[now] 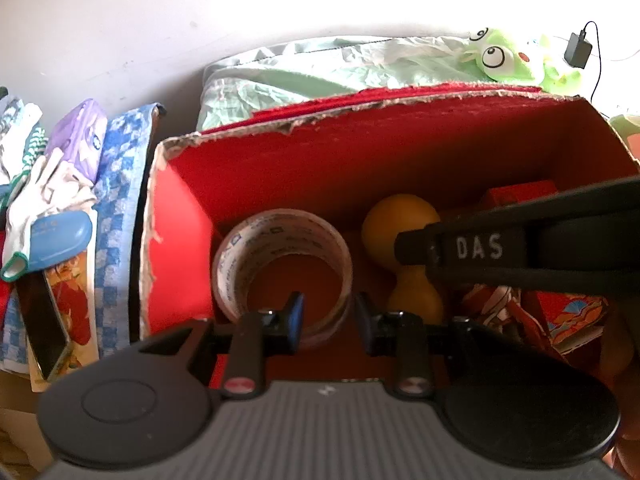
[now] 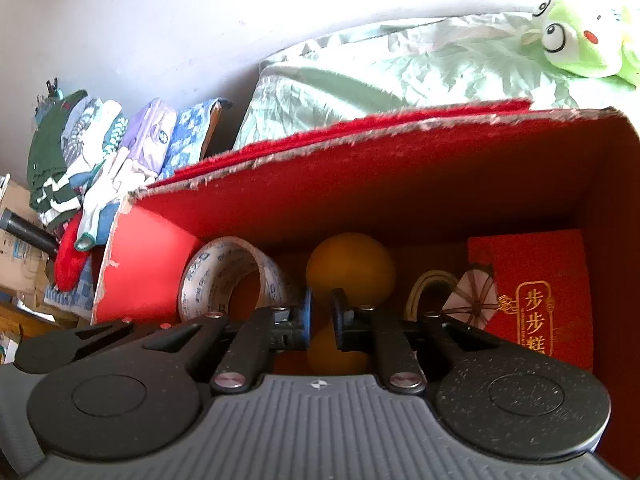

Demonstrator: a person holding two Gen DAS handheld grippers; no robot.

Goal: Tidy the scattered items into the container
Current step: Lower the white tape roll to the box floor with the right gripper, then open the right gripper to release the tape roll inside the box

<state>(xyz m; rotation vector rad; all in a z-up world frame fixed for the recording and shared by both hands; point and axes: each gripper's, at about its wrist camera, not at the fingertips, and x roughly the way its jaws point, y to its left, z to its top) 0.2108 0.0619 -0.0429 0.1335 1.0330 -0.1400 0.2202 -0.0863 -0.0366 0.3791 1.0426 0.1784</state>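
Red cardboard box [image 1: 380, 105] with a torn rim, seen close up. Found the clear tape roll [image 1: 280, 232] inside at its left, yellow peanut ball [image 1: 400, 216] beside it, red gift packet [image 2: 528, 280] further right. Caught the left gripper [image 1: 328, 314] straddling the roll's wall, parted, not pinching (looked loose). Saw the right gripper [image 2: 322, 316] barely apart over the ball's waist, gripping nothing.

A bed carries the items; its surface is largely covered. A crumpled pale green quilt [image 2: 400, 76] lies along the wall side. A green frog plush [image 2: 580, 44] rests on it toward the right end. The red cardboard box [image 2: 132, 264] stands just in front of the quilt.
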